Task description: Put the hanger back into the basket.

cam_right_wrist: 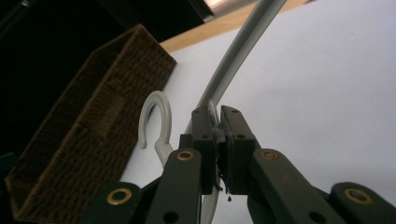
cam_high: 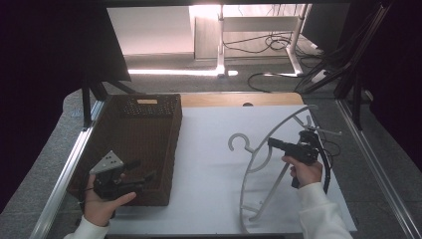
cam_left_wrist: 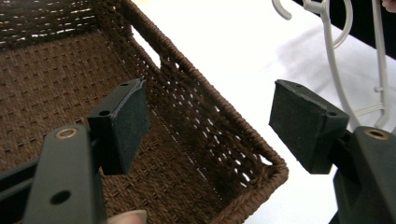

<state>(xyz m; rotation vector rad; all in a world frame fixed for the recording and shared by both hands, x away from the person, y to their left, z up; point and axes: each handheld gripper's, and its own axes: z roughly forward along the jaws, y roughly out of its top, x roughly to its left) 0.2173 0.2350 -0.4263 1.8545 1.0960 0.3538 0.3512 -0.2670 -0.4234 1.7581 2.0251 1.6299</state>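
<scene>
Pinching the curved rim of the pale grey plastic hanger frame (cam_high: 271, 164), the right gripper (cam_high: 272, 143) has its jaws pressed tight on the thin bar, tilting the frame up off the white table (cam_high: 209, 149) at right. It looks light, stiff and slick, so the rim suits. The left gripper (cam_left_wrist: 210, 121) hangs spread over the brown wicker basket (cam_high: 164, 149), near left.

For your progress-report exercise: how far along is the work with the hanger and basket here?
Done: the right claw has shut on the white round hanger and tilts it up off the white table. In hand: holding the hanger. Left: probably moving it to the brown wicker basket, beside which the left claw waits open.
</scene>
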